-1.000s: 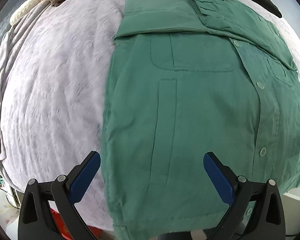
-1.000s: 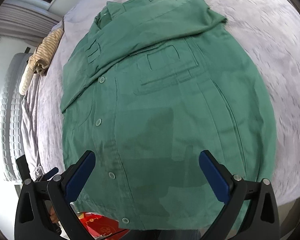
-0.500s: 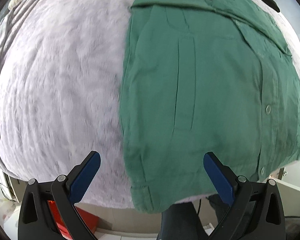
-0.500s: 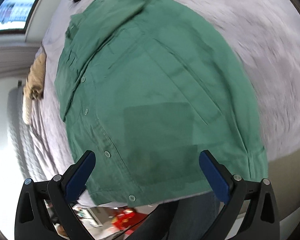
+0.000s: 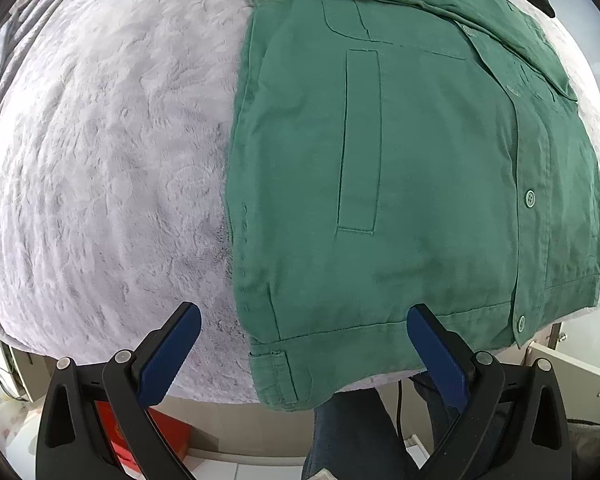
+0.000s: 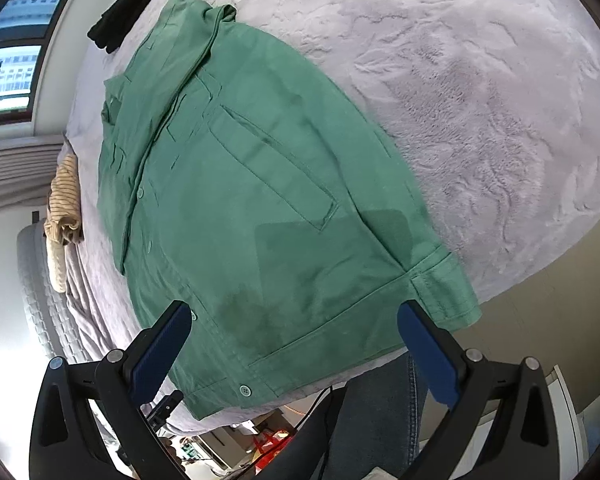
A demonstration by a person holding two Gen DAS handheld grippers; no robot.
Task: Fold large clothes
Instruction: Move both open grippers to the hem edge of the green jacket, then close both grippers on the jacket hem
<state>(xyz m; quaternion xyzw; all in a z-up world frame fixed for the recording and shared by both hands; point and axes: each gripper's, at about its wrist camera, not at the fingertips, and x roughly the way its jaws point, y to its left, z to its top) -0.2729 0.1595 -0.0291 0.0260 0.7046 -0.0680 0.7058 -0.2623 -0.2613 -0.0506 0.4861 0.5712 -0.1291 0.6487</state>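
Both tongs, left [image 5: 304, 350] and right [image 6: 294, 342], gaping wide, empty, above green button-front cotton jacket [image 5: 400, 168] hem. Best pinching both hem corners together, lifting evenly off the grey plush bed cover [image 5: 100, 160].

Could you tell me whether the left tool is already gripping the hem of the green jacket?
No, the left tool is open, its blue pads spread apart above the green jacket hem, gripping nothing.

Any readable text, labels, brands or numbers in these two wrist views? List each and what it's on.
None readable.
green jacket: no label, tag or print shows.
red box under the bed edge: a gold mark, too blurred to read.
window: a coloured picture or sign beyond it, too small to read.
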